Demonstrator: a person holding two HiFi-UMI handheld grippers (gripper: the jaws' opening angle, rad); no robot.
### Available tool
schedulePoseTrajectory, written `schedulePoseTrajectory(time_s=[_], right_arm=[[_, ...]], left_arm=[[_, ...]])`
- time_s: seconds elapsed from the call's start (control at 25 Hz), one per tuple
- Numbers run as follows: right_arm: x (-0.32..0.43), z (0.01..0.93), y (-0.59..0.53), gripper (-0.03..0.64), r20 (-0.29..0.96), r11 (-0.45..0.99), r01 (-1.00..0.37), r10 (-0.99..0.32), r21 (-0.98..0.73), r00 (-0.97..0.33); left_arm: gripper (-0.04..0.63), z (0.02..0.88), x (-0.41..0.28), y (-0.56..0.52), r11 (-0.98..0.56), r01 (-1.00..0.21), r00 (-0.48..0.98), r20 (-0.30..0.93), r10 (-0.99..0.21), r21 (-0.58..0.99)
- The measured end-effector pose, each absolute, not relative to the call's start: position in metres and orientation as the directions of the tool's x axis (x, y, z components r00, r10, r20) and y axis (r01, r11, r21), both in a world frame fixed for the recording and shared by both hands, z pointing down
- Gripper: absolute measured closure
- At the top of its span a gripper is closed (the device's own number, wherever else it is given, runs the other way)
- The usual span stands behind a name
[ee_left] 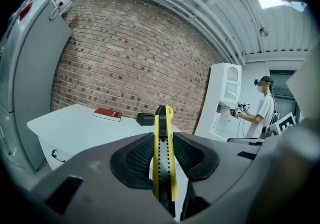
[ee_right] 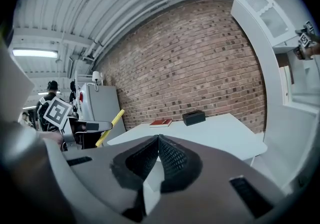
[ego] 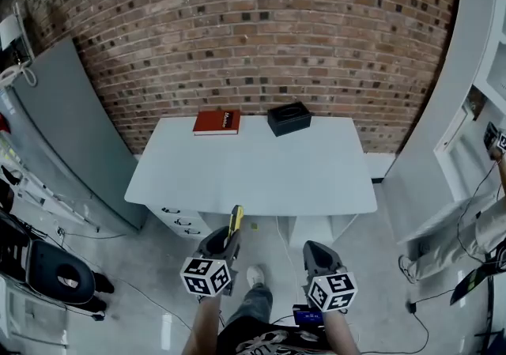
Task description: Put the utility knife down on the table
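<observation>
- Left hand-held gripper: jaws clamped on the utility knife, pads on its flat sides at mid-body. The yellow front end sticks out past the jaws. It hangs over the floor, short of the bench's near edge.
- Knife, judged: light, stiff and slim, with a smooth plastic shell that could slide in the pads. The mid-body hold looks sound. Whether the blade is out cannot be told.
- Bench: broad bare white top. The red book lies at the far edge toward the left corner, and the black box at the far edge near the middle. The near half is free, with ample room to lay the knife flat, well apart from both.
- Right hand-held gripper: jaws closed together with nothing between them, also short of the near edge.
- White shelf unit stands right of the bench, clear of the approach.
</observation>
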State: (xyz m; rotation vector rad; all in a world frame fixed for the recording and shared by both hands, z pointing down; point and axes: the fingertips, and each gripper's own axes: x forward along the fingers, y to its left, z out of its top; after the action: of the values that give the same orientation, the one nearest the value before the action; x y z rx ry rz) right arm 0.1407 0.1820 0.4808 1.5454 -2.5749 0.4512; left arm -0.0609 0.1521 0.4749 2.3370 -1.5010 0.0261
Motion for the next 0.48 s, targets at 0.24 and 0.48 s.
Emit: schedulePoseTrajectory(time_s=[0.24,0.48], right_arm=[[0.129,0.502,0.094,0.615,0.285,0.412,-0.889,-0.844,-0.199,-0.455],[0.096,0.501,-0.007,0.615,0.324,0.417,-0.892,-0.831,-0.174,-0.452]], left_arm=[[0.472,0.495,-0.068,0.062,-0.381,-0.870,0.459,0.231,-0.858,0.313],[0.473,0.499,-0.090,-0.045,-0.393,-0.860,0.480,0.256,-0.839,0.325]])
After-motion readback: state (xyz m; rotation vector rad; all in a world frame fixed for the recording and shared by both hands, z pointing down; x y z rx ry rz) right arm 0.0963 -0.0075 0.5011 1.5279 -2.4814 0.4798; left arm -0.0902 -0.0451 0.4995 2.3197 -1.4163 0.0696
